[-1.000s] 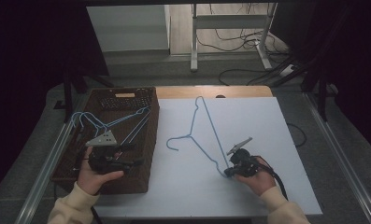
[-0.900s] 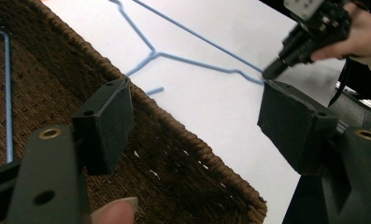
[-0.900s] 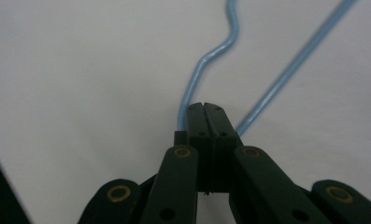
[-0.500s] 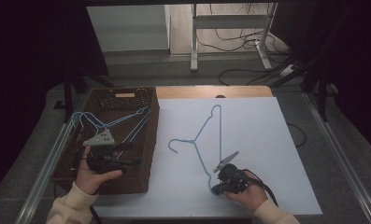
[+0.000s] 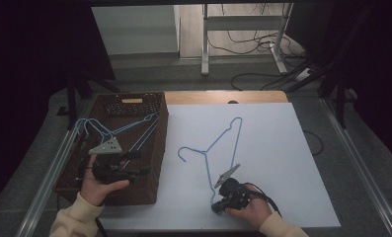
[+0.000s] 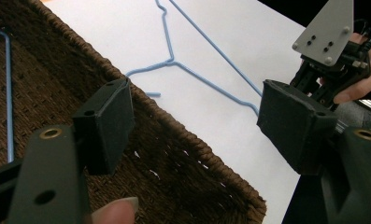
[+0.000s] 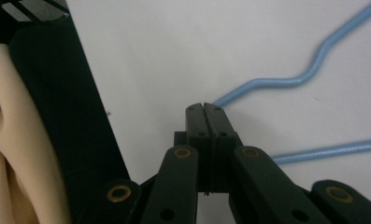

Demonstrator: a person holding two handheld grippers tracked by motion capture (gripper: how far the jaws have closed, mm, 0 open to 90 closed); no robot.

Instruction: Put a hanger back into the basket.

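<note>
Hanger point(image 5: 218, 148) flat on the white sheet point(image 5: 282, 163), just right of the basket point(image 5: 156, 148) — that is the high view. The right gripper point(image 5: 218, 206) is clamped on the hanger's near corner, low at the sheet's front edge, a hold that lets it drag the wire across the sheet. The left gripper point(image 5: 129, 170) hovers over the basket, above more hangers point(image 5: 104, 131) waiting inside.

Left gripper view: jaws apart, nothing between them, the basket rim below. Hanger point(image 6: 183, 70) just past the rim, right gripper point(image 6: 332, 56) at its far end. It looks parked, ready for the next pick.

Right gripper view: jaws pressed together, blue wire point(image 7: 267, 84) coming out of their tips. A corner grip likely keeps the frame from swinging.
</note>
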